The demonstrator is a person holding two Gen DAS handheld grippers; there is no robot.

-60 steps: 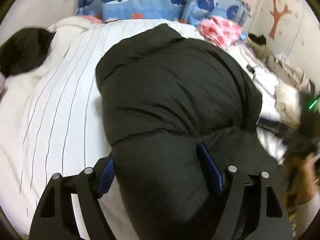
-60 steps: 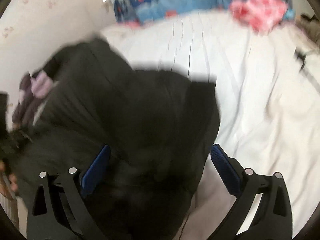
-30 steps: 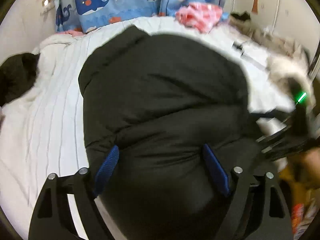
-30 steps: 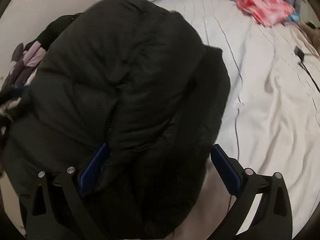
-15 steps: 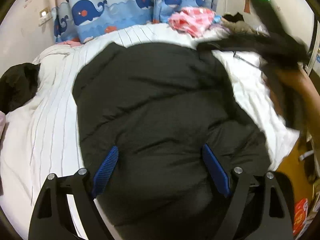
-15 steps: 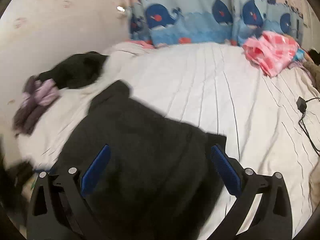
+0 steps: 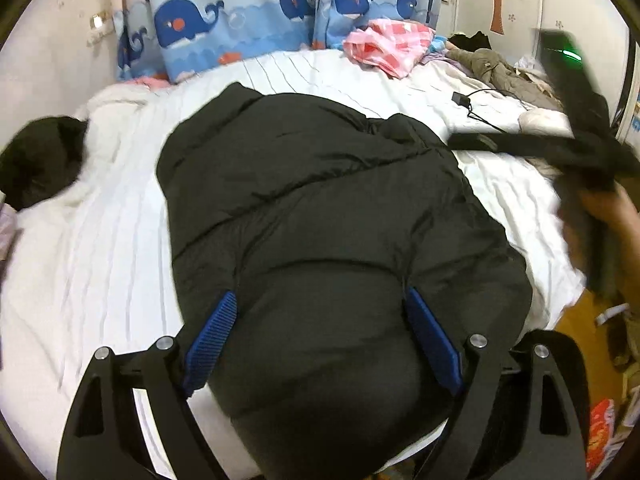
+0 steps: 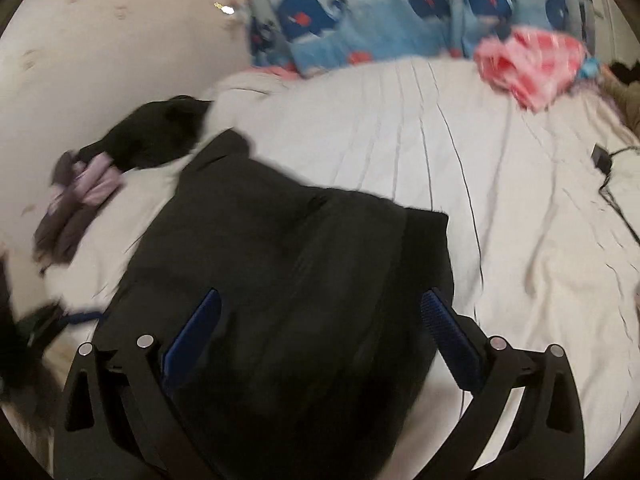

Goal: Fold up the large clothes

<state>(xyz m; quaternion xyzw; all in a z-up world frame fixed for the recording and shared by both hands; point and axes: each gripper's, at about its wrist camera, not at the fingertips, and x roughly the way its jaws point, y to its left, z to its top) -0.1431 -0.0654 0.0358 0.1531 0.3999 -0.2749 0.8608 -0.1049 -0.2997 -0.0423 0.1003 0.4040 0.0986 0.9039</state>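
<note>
On the white striped bedsheet (image 7: 100,240), the left gripper (image 7: 320,332) hangs fingers apart over the near end of the puffy black quilted jacket (image 7: 320,208), gripping nothing. The jacket lies mid-sheet, folded into a bundle. The right gripper (image 8: 320,320), fingers apart, hovers empty; tidying seems left.

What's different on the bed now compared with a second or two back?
The right claw has pulled up and back from the black jacket: a second ago the jacket filled its view, now the striped sheet and whale pillows show too. The jacket lies flatter. Both claws stay open, holding nothing. The pink cloth and black charger haven't moved.
</note>
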